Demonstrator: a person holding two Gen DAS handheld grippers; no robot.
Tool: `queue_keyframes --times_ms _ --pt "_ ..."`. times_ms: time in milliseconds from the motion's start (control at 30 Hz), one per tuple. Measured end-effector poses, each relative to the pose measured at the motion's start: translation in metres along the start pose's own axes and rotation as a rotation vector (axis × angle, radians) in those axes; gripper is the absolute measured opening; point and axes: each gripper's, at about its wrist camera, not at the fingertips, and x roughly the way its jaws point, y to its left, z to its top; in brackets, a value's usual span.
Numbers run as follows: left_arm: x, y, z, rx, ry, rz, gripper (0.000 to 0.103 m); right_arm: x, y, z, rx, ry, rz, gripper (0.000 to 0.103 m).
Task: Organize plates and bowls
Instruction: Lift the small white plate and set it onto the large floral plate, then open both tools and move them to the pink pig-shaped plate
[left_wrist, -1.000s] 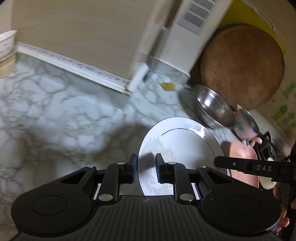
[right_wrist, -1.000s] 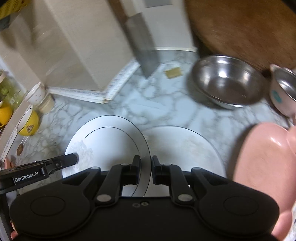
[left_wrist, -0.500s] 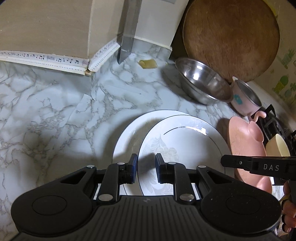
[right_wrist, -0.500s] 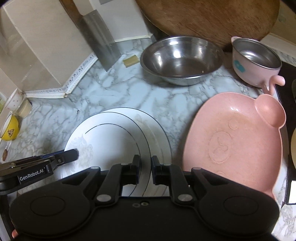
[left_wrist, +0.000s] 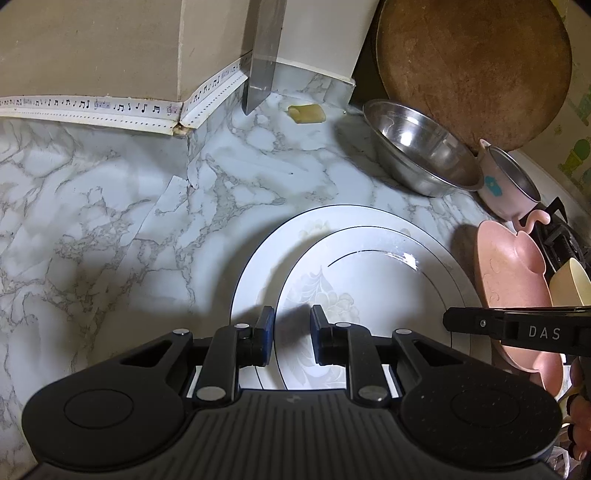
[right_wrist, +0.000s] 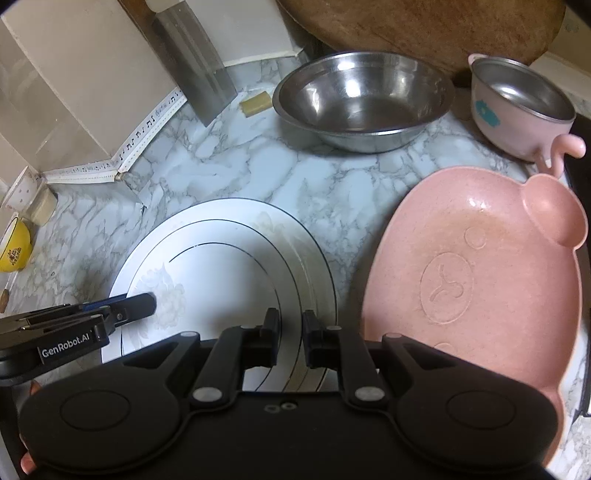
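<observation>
A white floral plate (left_wrist: 369, 288) (right_wrist: 207, 280) is held over a second white plate (left_wrist: 266, 258) (right_wrist: 295, 251) on the marble counter. My left gripper (left_wrist: 291, 332) is shut on the floral plate's left rim; it also shows in the right wrist view (right_wrist: 140, 302). My right gripper (right_wrist: 290, 332) is shut on the same plate's right rim, and its finger shows in the left wrist view (left_wrist: 465, 321). A pink pig-shaped plate (right_wrist: 480, 280) (left_wrist: 513, 280) lies right of them. A steel bowl (right_wrist: 362, 99) (left_wrist: 421, 147) and a pink handled bowl (right_wrist: 521, 110) (left_wrist: 509, 184) stand behind.
A round wooden board (left_wrist: 472, 66) leans at the back. A cleaver blade (left_wrist: 264, 55) stands against the wall by a small yellow block (left_wrist: 306, 112). A yellow bowl (right_wrist: 14, 247) and small cups (right_wrist: 26, 192) sit far left. A cream bowl (left_wrist: 570, 284) sits at the right.
Both grippers carried the floral plate right, toward the second white plate, and it now nearly covers it. The views swung to face the steel bowl and the pink plate.
</observation>
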Motion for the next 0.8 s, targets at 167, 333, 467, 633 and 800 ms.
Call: queue_keyframes --times_ms 167,333,467,633,800 --pt "0.001 -0.001 0.001 0.009 0.010 0.001 0.019 0.002 0.004 0.002 -0.033 0.002 -0.012 0.015" --pt "0.001 0.001 0.004 0.014 0.021 -0.003 0.020 0.003 0.006 0.006 -0.068 0.008 -0.017 0.015" --pt "0.000 0.002 0.006 0.024 0.020 0.001 0.020 0.005 0.008 0.007 -0.095 0.009 -0.028 0.015" --pt "-0.002 0.003 0.006 0.031 0.017 0.000 0.020 0.005 0.011 0.006 -0.139 0.002 -0.050 0.015" --pt "-0.012 0.005 0.005 0.028 -0.013 -0.011 0.020 0.001 0.015 0.005 -0.184 -0.013 -0.065 0.015"
